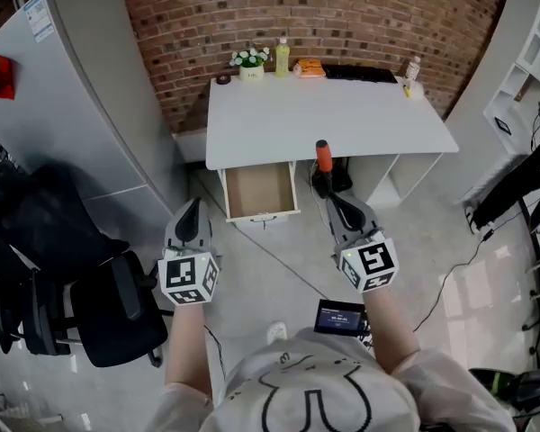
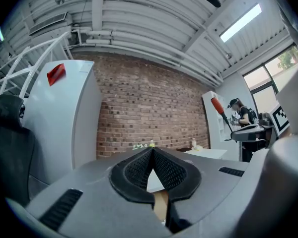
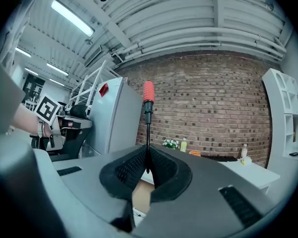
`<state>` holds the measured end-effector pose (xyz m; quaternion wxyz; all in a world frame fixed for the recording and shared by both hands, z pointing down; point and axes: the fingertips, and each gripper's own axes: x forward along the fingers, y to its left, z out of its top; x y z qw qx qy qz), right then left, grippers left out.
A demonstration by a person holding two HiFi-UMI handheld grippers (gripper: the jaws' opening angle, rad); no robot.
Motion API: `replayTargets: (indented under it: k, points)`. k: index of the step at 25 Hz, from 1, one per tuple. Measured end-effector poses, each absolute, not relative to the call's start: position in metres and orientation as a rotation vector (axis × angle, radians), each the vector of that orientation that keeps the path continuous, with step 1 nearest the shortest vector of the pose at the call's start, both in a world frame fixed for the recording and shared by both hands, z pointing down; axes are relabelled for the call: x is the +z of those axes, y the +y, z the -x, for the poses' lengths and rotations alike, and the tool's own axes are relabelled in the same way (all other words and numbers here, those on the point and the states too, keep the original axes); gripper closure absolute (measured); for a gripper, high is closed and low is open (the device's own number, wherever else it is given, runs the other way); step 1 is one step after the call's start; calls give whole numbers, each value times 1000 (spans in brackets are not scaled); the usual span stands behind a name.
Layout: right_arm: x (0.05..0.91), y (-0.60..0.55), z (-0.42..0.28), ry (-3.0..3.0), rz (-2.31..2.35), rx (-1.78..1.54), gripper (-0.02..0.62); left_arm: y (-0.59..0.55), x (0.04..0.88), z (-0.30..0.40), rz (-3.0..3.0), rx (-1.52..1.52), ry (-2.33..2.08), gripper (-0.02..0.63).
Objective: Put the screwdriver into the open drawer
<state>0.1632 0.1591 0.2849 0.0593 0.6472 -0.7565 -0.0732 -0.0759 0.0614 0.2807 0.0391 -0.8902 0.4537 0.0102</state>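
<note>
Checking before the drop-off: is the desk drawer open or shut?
Open: the drawer is pulled out from under the white desk, its bare brown bottom showing in the head view.

We logged the surface (image 1: 342, 120) against the brick wall (image 1: 324, 16), with the open drawer (image 1: 260, 190) pulled out below its front edge, toward the left end. Along the back edge, left to right: flower pot (image 1: 250, 64), bottle (image 1: 282, 57), keyboard (image 1: 360, 74), small bottle (image 1: 413, 67). A tall cabinet (image 1: 81, 88) stood left of the surface, with a chair (image 1: 108, 309) in front of it and shelving (image 1: 526, 61) at far right. The screwdriver (image 1: 323, 156) stood upright between the jaws of the right hand-held gripper (image 1: 329, 193), just right of the drawer. The left hand-held gripper (image 1: 191, 210) was left of the drawer.
</note>
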Motion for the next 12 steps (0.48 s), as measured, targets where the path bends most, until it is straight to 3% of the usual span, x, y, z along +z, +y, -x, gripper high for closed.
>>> replayTargets:
  k: [12]
  points:
    - [305, 111, -173, -2287, -1922, -123, 572, 16, 307, 93, 2753, 26, 1512, 595]
